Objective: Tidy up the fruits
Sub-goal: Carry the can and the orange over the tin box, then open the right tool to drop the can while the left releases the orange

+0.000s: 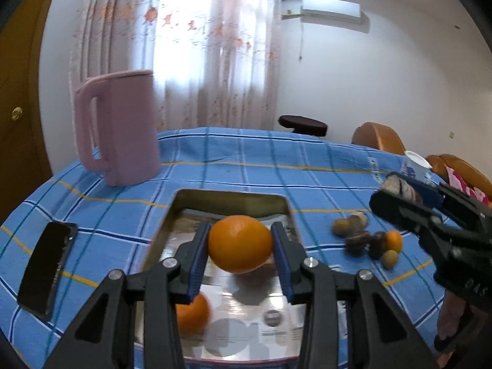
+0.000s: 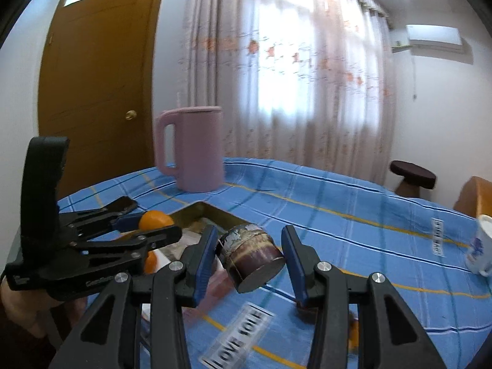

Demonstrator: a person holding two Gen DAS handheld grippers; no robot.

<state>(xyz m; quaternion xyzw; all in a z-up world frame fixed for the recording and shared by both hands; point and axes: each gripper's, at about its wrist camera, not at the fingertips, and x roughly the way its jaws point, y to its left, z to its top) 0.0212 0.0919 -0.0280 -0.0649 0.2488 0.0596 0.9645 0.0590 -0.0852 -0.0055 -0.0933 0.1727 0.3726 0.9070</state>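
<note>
My left gripper (image 1: 240, 246) is shut on an orange (image 1: 240, 243) and holds it above a metal tray (image 1: 230, 198) on the blue checked tablecloth. A second orange (image 1: 192, 313) lies in the tray under the left finger. My right gripper (image 2: 249, 253) is shut on a small dark round fruit (image 2: 250, 255) and holds it above the cloth to the right of the tray (image 2: 203, 210). A pile of small fruits (image 1: 367, 240), brown, green and one orange, lies on the cloth right of the tray. The right gripper (image 1: 409, 196) also shows in the left wrist view.
A pink jug (image 1: 118, 129) stands behind the tray on the left. A black phone (image 1: 46, 272) lies left of the tray. A white cup (image 2: 481, 246) stands at the right table edge. A dark stool (image 2: 412, 173) and chairs stand beyond the table.
</note>
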